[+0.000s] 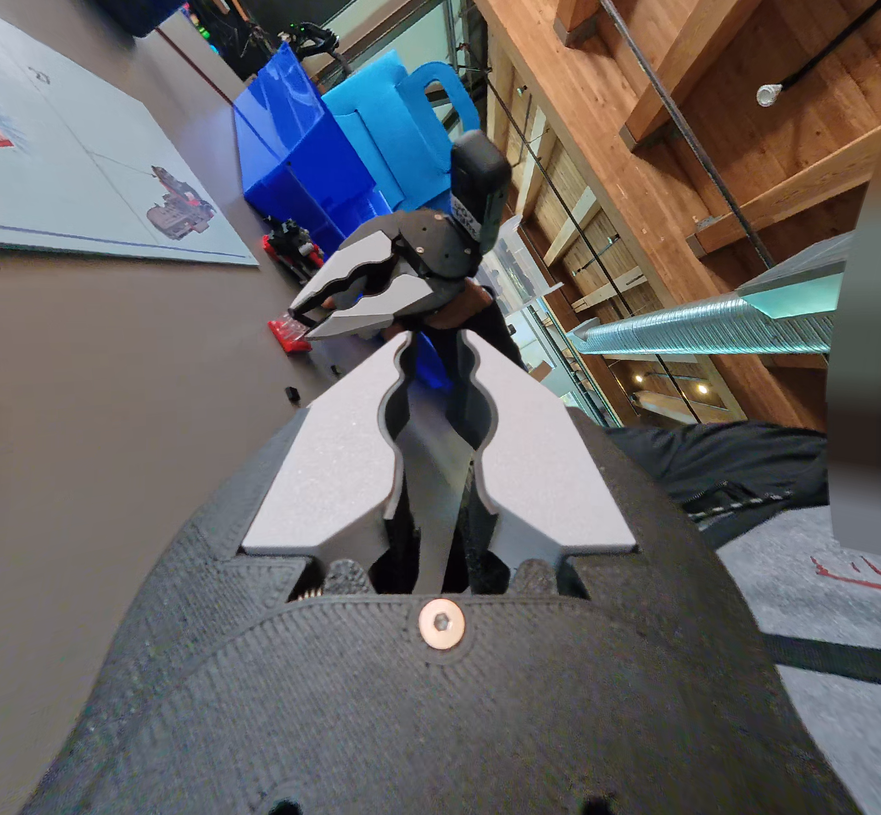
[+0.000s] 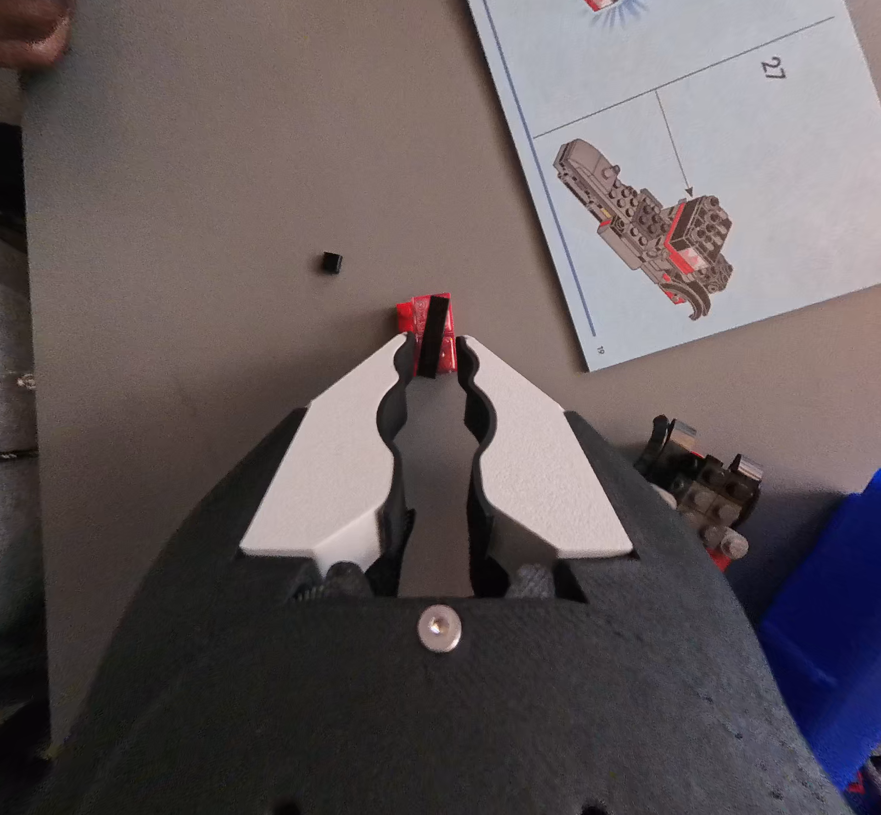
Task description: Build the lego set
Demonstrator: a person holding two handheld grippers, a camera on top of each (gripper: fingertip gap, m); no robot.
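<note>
I have the right gripper [image 2: 431, 339] low over the table [image 2: 214, 172], fingers apart, their tips either side of a small red piece [image 2: 448, 353] that carries a thin black strip [image 2: 433, 337] across its top. From the left wrist view that same gripper [image 1: 305, 323] has its tips just at the red piece [image 1: 288, 332], but I cannot tell whether they touch it yet. My left gripper [image 1: 436, 344] is lifted and tilted, fingers slightly apart with nothing between them.

To do this step well, I would centre the red piece between the tips, close on its long sides rather than on the black strip, and squeeze gently so that the strip does not pop off. The left gripper could come down to steady things.

The half-built car [image 2: 701, 492] sits near the right gripper's flank, beside a blue bin [image 2: 829, 601]. One loose black bit [image 2: 332, 262] lies apart on the table, and the instruction sheet [image 2: 715, 77] lies flat nearby.

The table is plain grey-brown and smooth. Beyond it I see timber beams [image 1: 667, 53] and a ribbed silver duct [image 1: 705, 330].
</note>
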